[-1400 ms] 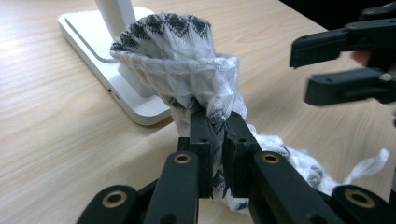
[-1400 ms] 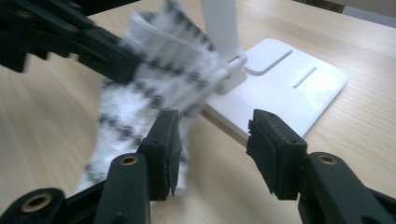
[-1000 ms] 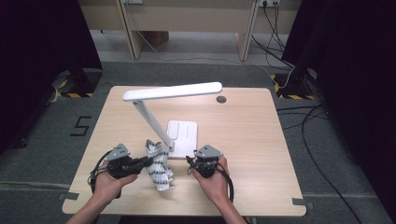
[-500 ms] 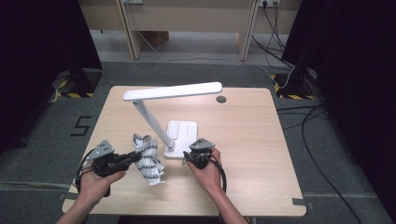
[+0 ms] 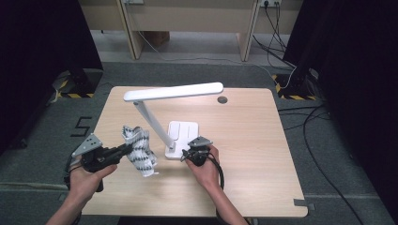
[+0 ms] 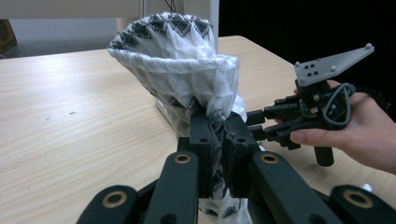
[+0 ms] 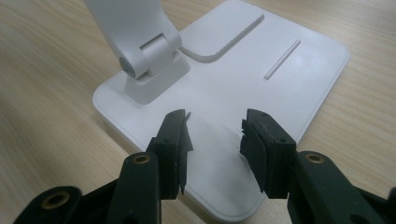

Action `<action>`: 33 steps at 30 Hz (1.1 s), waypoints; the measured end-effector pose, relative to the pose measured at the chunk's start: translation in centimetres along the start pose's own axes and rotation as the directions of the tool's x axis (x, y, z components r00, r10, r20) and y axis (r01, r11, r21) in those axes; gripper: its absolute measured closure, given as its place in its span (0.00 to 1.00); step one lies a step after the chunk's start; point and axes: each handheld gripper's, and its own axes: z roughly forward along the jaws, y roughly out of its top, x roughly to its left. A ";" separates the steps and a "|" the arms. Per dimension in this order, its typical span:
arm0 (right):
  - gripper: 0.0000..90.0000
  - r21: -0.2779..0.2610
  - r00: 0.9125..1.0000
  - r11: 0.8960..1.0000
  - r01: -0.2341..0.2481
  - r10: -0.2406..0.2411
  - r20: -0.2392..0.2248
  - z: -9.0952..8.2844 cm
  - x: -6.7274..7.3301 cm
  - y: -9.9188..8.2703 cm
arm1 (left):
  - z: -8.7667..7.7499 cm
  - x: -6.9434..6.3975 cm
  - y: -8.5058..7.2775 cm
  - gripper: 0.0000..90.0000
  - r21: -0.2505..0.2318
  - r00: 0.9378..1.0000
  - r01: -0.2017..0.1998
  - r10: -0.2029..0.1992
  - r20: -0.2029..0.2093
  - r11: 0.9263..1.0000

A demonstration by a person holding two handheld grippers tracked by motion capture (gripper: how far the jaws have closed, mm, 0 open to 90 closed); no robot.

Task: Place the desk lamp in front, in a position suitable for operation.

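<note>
Left claw clamps patterned cloth; right claw released over lamp base, jaws just widened.

It looked to me like a lab: a lone wooden table on grey carpet, black curtains left and right, cables trailing, hazard tape at the far side.

The left gripper lifts a patterned cloth; the right gripper apparently meets the lamp base.
</note>
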 end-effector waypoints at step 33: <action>0.68 -0.013 1.000 1.000 -0.018 0.018 -0.022 0.4 -0.5 -0.1 | -1.8 1.3 4.3 0.93 -0.108 0.997 -0.018 0.010 -0.074 0.994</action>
